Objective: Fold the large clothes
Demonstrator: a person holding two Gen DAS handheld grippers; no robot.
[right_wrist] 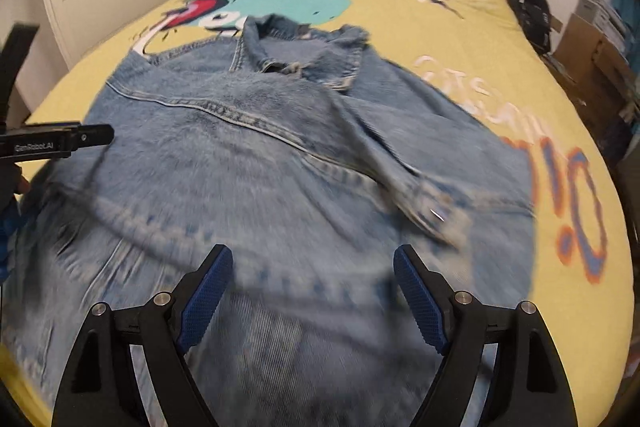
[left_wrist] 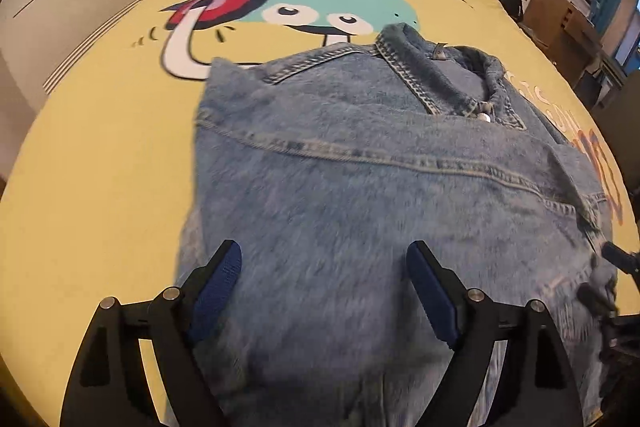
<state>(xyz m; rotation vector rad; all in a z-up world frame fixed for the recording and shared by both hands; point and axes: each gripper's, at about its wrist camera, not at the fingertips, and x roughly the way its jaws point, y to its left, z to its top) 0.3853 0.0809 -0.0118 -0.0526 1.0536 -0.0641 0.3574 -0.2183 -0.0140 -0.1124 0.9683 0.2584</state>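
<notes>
Lying on the yellow bed cover (left_wrist: pixel 100 155), collar toward twelve o'clock, the denim jacket (left_wrist: pixel 360 187) is seen beneath both grippers. The left gripper (left_wrist: pixel 324 263) and right gripper (right_wrist: pixel 313 263) are held with fingers spread, nothing pinched.

Denim jacket (right_wrist: pixel 280 167) motion-blurred; hem cut off by bottom edge.

Warm, even indoor light fills both views, with no hard shadows or glare. Fisheye bending curves the bed's yellow cover (left_wrist: pixel 100 163) and darkens the corners. Motion blur smears the denim jacket (right_wrist: pixel 248 195) through the lower half of both frames, strongest in the right wrist view; the top stays sharper
</notes>
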